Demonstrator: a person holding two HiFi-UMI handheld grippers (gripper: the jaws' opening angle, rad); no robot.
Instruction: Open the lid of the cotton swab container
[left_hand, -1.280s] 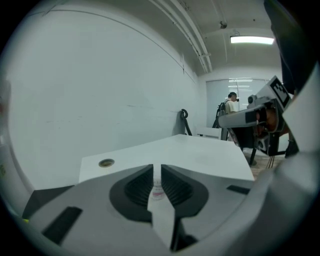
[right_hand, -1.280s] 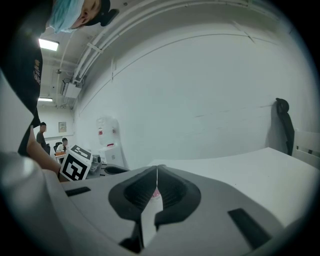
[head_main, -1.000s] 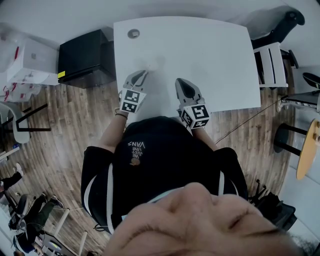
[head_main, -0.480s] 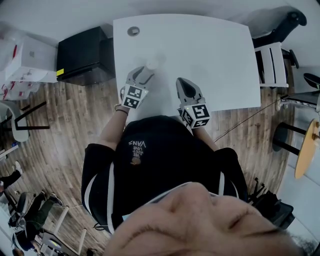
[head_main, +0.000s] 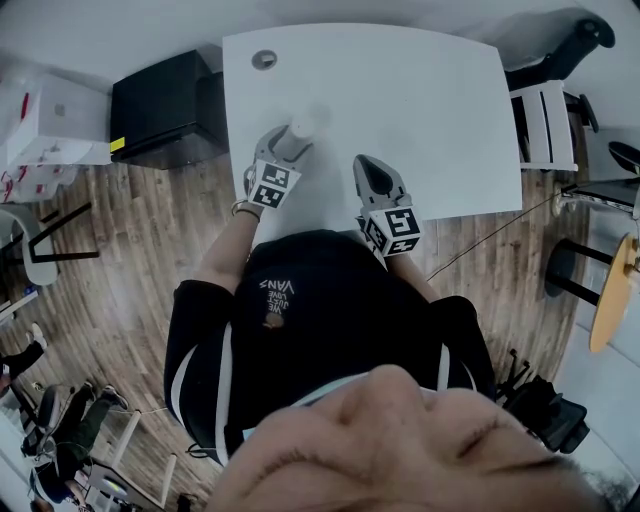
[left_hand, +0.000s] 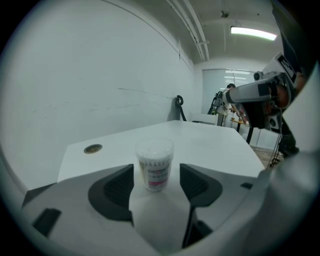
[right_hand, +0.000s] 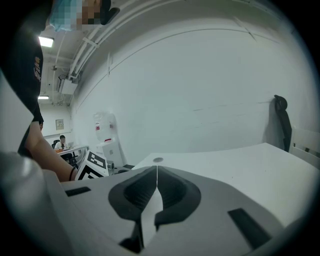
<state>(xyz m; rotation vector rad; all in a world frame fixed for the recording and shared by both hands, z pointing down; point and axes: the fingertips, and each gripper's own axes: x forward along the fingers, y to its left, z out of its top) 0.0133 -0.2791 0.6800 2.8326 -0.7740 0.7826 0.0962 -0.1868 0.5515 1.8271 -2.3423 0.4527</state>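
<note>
so, head view first: the cotton swab container (head_main: 303, 127) stands upright on the white desk (head_main: 420, 90), and everything else is placed from it. the left tongs (head_main: 292, 141) sit just on the person's side of it, their tips reaching to either side of its base. the right tongs (head_main: 368, 172) lie to its right and nearer the person, well apart from it. a round cable hole (head_main: 264, 59) is beyond the container toward the desk's far corner, and a black cabinet (head_main: 165, 105) stands off to its left. the shirt print reads "vans", seen upside down.

left gripper view: the container (left_hand: 155, 165) stands dead ahead between the two open pads, slightly beyond their tips, with clear gaps on both sides, so nothing is touched. these tongs have just been opening and now stand wide apart. its long axis runs straight up, the clear lid still on top, swab ends showing under it. the label starts with "xin" above a pink band; the rest is too small to read.

right gripper view: the right tongs are pressed together with nothing in them. the container does not show here; only the cable hole (right_hand: 158, 160) lies ahead, and the left tongs' marker cube (right_hand: 92, 167) sits at the left.

as a judgement, the left hand is much the nearer, and closing on the body would need only a short push forward.
</note>
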